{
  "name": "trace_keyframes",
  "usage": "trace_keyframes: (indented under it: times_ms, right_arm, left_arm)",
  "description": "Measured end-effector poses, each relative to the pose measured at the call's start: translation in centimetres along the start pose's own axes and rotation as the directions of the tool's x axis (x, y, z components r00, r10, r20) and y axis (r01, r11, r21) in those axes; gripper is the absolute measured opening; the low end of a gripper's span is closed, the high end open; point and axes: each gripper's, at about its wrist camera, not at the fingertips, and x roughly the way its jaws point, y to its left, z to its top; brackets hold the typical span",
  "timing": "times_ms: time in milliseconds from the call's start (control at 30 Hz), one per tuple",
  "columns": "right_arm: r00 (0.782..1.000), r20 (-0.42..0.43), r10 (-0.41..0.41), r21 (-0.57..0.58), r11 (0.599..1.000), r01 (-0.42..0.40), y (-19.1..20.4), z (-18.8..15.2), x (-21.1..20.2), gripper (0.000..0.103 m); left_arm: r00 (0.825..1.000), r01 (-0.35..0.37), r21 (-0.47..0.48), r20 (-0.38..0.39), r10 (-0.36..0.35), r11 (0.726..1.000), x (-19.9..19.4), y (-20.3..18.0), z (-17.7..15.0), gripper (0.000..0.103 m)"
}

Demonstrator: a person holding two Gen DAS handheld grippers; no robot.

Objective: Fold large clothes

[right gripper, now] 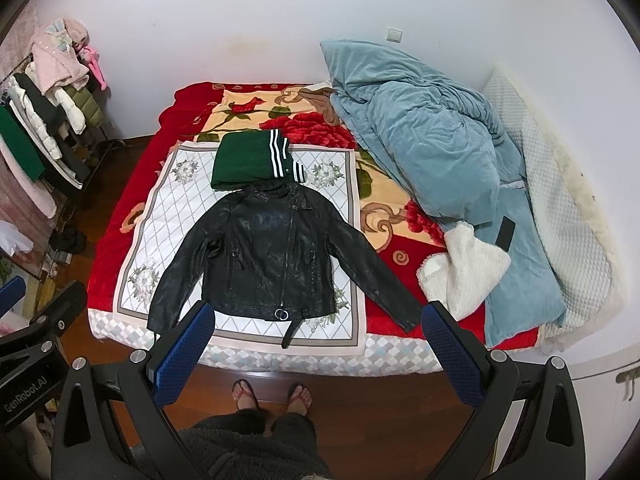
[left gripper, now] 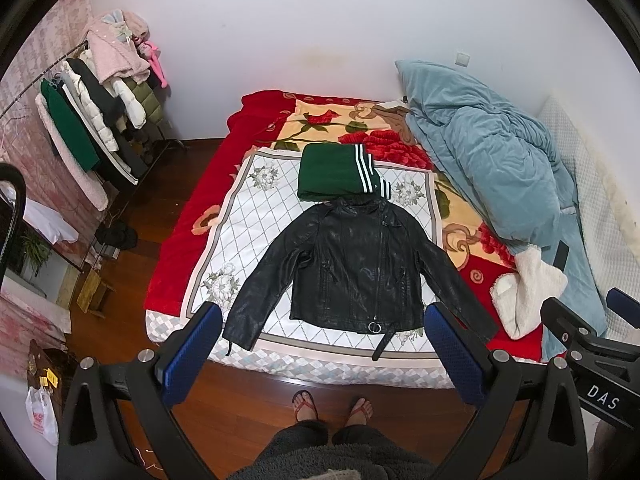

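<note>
Clothes rack: stood left of the bed, hung with coats.
Left gripper: jaws spread wide, empty, above the bed's foot.
Leather jacket: lay flat, front up, sleeves splayed, on a quilted mat.
Handling: judged heavy, stiff, slick; best taken at the cuffs or shoulders.
Green garment: folded, touching the collar.
Right gripper: likewise spread wide and empty.
Blue duvet: heaped right.

Bed's right blocked — blue quilt.
</note>
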Motion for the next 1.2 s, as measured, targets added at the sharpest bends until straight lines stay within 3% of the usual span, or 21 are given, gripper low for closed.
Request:
trace_keyframes:
  times_ms: [1200]
  right_arm:
    - [1.000,0.007,0.003,0.000,1.000,-0.003,0.6,0.2,-0.5,0.103]
  left_arm:
    - [1.000,0.007,0.000,0.008,-0.007,1.000,-0.1,0.5,1.0,0.103]
